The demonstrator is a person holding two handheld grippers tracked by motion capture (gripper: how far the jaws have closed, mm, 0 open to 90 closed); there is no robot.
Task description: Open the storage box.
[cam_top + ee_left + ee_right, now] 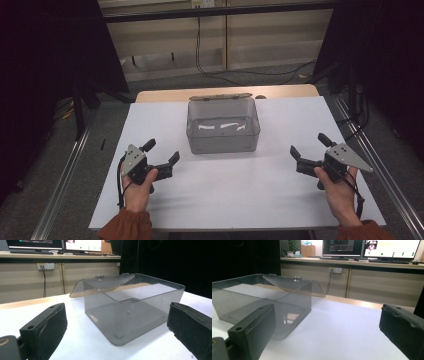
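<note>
Clear box (223, 131) set on the white sheet (250, 200), toward its far edge and about midway across, lid (220, 96) swung open and hanging back behind the far wall. Looks empty, though the smoky plastic and the glare on the floor of it leave that a little unsure. Long axis running side to side across the sheet, short walls facing the two grippers.

Left gripper (161, 154) near and to the left of the box, jaws spread wide, nothing between them, aimed up and right toward the box's near-left corner. Right gripper (308, 150) near and to the right of the box, likewise spread and empty, pointing left toward it. From the left gripper view, box (132, 307) straight ahead between the pads (47, 327), near corner foremost, lid (100, 283) tilted back beyond it. From the right gripper view, box (262, 300) off to the left of centre, its short wall closest, hinges of the lid (294, 283) just visible on the back rim.

Left gripper somewhat nearer the box than the right, which stands farther out from it. Lid at the far side of the box from both, so any reach for it goes over or round the walls; probably a fair job for either hand, slightly shorter for the left.
</note>
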